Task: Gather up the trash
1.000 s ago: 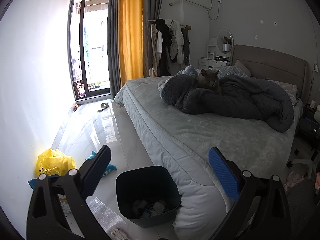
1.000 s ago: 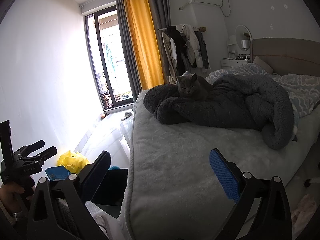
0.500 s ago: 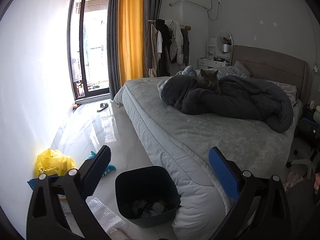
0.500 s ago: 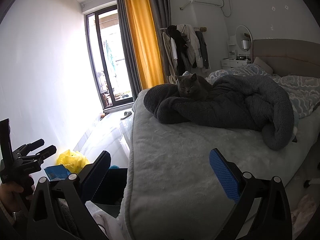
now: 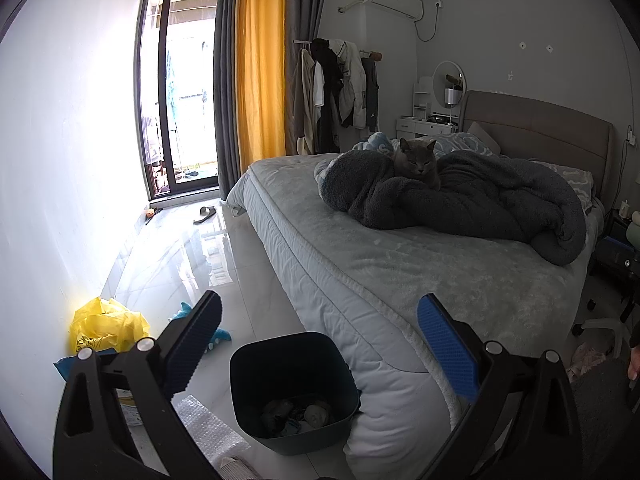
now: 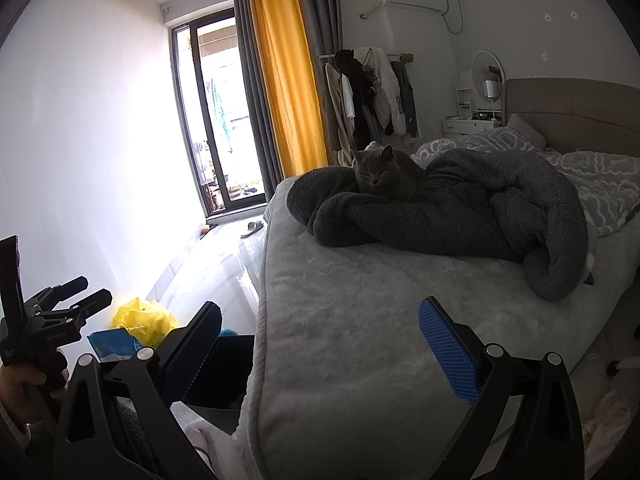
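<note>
Both grippers wide, holding nothing.
The left gripper (image 5: 318, 346) hung above the bin (image 5: 294, 390); the right gripper (image 6: 320, 348) was over the bed (image 6: 360, 320).

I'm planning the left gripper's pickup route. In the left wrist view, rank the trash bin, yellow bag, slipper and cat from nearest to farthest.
From the left gripper:
1. Trash bin, just below, beside the bed corner.
2. Yellow bag, left, by the wall.
3. Slipper, far floor near the glass door.
4. Cat, on the blanket.
</note>
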Motion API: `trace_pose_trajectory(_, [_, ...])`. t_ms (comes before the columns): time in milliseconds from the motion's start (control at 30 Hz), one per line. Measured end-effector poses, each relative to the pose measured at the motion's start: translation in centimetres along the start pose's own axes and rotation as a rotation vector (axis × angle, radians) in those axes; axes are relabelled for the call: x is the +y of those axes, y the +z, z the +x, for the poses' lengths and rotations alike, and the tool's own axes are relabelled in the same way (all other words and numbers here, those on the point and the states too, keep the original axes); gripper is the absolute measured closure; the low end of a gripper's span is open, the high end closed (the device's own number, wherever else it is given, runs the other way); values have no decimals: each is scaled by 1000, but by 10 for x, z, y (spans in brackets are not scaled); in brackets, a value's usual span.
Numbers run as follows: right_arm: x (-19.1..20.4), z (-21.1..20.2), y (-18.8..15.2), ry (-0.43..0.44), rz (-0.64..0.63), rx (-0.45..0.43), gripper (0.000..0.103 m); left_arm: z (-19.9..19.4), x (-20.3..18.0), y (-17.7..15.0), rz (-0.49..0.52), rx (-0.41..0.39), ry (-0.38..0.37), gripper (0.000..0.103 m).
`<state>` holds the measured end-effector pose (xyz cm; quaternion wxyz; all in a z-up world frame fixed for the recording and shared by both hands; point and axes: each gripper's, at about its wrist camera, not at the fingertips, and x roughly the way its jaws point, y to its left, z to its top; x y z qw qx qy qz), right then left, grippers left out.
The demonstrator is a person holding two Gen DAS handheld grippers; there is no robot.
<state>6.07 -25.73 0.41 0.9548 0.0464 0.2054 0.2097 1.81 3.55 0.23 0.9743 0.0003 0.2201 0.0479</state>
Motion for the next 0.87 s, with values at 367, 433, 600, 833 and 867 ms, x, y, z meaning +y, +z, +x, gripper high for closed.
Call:
trace_pose_trajectory(367, [0, 0, 0, 0, -1, 0, 3, 0, -1, 0, 0, 0, 0, 3])
trace_pose_trajectory(433, [0, 0, 0, -1, -2, 1, 3, 0, -1, 0, 4, 0, -1, 3])
trace_pose_trajectory(600, [0, 0, 1, 0, -3, 1, 3, 1, -6, 1, 18, 3, -11, 3])
trace_pose_trajectory(833, [0, 0, 1, 0, -3, 1, 3, 1, -7, 1, 21, 3, -11, 3])
trace_pose_trajectory(867, [0, 0, 1, 0, -3, 2, 3, 1, -7, 1, 20, 3, -12, 3])
